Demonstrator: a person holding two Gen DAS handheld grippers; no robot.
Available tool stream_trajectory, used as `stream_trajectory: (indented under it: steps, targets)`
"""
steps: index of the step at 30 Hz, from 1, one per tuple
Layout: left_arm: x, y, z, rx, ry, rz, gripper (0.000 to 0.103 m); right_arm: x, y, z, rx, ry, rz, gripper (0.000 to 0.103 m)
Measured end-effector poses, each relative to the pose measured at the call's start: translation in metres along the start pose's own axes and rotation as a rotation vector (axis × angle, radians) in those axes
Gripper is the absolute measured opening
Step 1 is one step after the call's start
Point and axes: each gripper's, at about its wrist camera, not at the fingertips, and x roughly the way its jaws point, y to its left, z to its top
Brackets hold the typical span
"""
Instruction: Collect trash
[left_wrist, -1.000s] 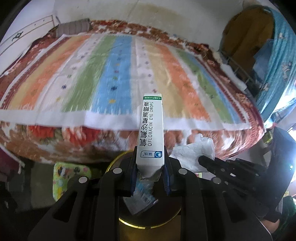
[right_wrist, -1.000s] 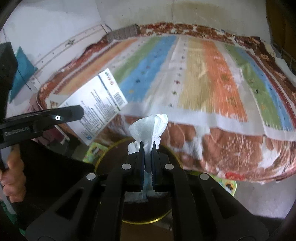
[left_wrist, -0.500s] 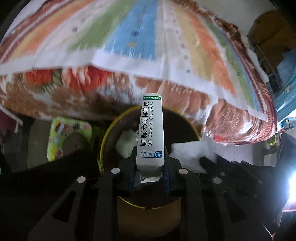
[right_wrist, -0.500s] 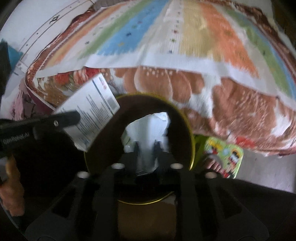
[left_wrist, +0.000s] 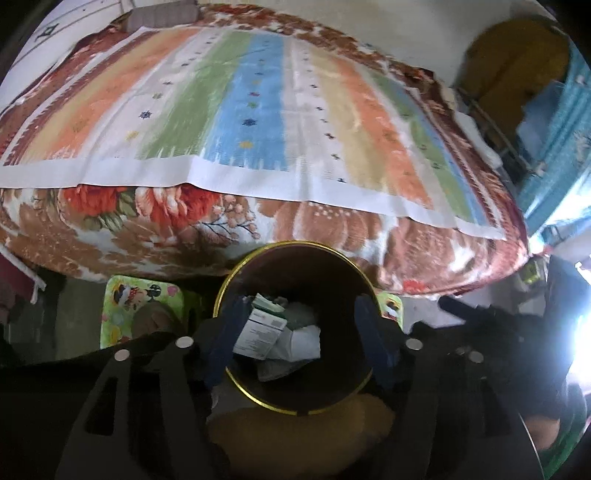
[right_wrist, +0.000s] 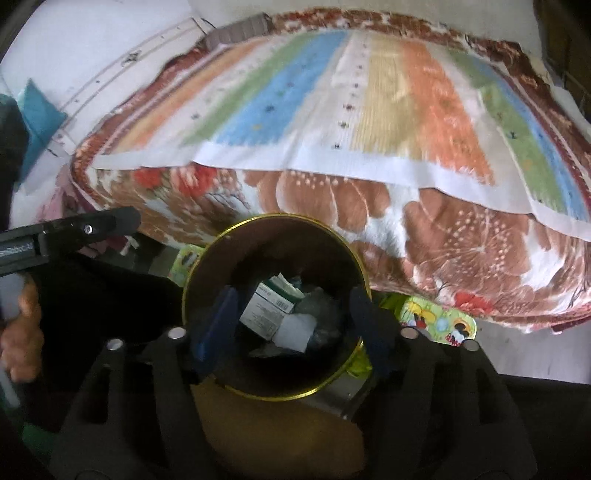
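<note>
- Your left tongs and right tongs both hang over the mouth of the bin, released, with nothing between the blue pads; both sets of jaws have just been opening.
- The trash now lies inside the bin: the white medicine box tilted against the near-left wall, and a crumpled white tissue just beside it, touching.
- The drop looks finished on both sides, so the step in hand is to clear out. Lift each tool straight up before you swing away, so a finger does not catch the gold rim.
- Keep the two tools apart as you rise; in the right view the left tool sits near on the left side, with your hand on its grip.
- The box is a light, stiff carton with printed text and a barcode; other wrappers and dark scraps lie under it, too dim to name.
- The bin is dark inside, round, standing on the floor just beside the bed, which carries a striped blanket. No trash shows on the blanket in either view.
</note>
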Motion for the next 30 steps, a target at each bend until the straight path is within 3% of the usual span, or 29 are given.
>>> stream_trajectory:
  steps: [3,5,6,10,15,21,30]
  targets:
    - [-0.009,-0.006,-0.018,0.080,-0.019,0.039,0.083,-0.027,-0.006,-0.009,0.009,-0.045,0.038,0.075]
    - [-0.018,-0.009,-0.026,0.115,-0.051,0.056,0.095,-0.047,-0.005,-0.016,-0.001,-0.085,0.061,0.092]
    - [-0.022,-0.011,-0.030,0.126,-0.068,0.049,0.097,-0.057,-0.005,-0.021,-0.002,-0.111,0.062,0.095]
    - [-0.027,-0.011,-0.039,0.142,-0.108,0.059,0.097,-0.068,-0.005,-0.036,-0.022,-0.130,0.024,0.094]
    - [-0.033,-0.012,-0.040,0.144,-0.158,0.068,0.097,-0.064,-0.006,-0.039,-0.009,-0.135,0.052,0.094]
    - [-0.028,-0.015,-0.040,0.156,-0.131,0.040,0.097,-0.058,0.005,-0.040,-0.048,-0.129,0.047,0.094]
    - [-0.020,-0.020,-0.042,0.159,-0.114,0.072,0.097,-0.059,0.006,-0.040,-0.038,-0.157,0.053,0.094]
